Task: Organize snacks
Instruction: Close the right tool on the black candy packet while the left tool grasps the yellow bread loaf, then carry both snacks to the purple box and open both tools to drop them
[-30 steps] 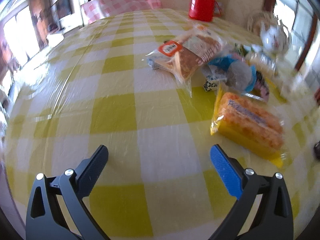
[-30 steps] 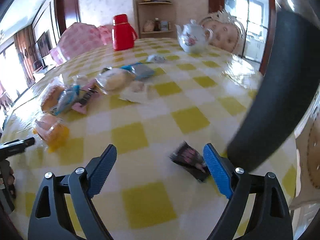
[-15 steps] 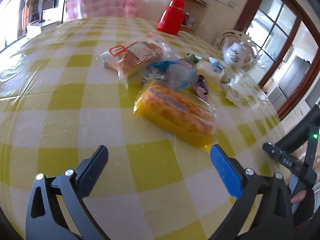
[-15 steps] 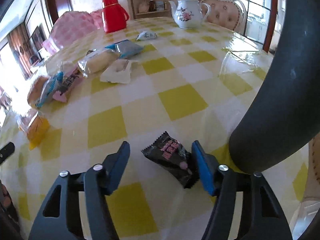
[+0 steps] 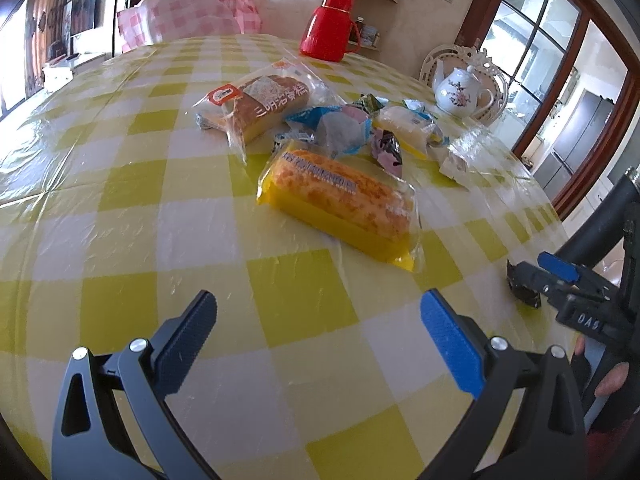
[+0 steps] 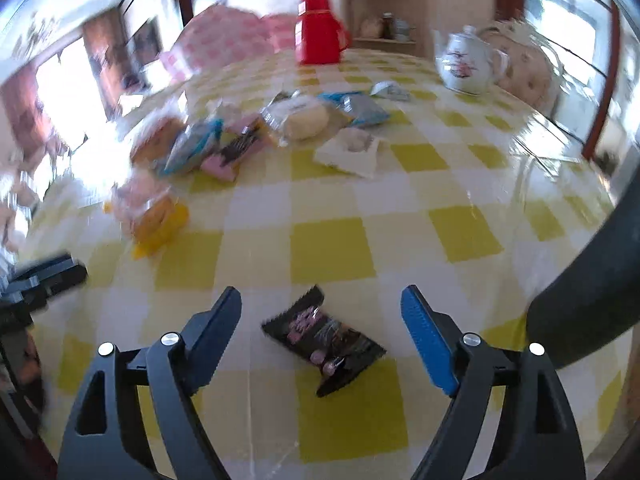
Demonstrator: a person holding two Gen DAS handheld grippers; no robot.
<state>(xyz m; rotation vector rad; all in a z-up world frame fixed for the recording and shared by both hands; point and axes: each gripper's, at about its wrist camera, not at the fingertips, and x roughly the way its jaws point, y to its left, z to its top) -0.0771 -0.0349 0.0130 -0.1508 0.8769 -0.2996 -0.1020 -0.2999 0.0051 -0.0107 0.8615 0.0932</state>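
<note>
The right gripper [image 6: 322,320] has just been opening; its jaws stand wide, with the black snack packet [image 6: 323,335] lying between them, untouched. The left gripper [image 5: 319,320] gapes wide over bare tablecloth [image 5: 120,184]. Farther off lies the yellow cake pack [image 5: 340,200], then the snack pile [image 5: 320,120].

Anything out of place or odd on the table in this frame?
One small black snack packet lies alone near the table edge, between the open right gripper fingers, well apart from the snack pile further back. Nothing looks spilled or torn.
</note>
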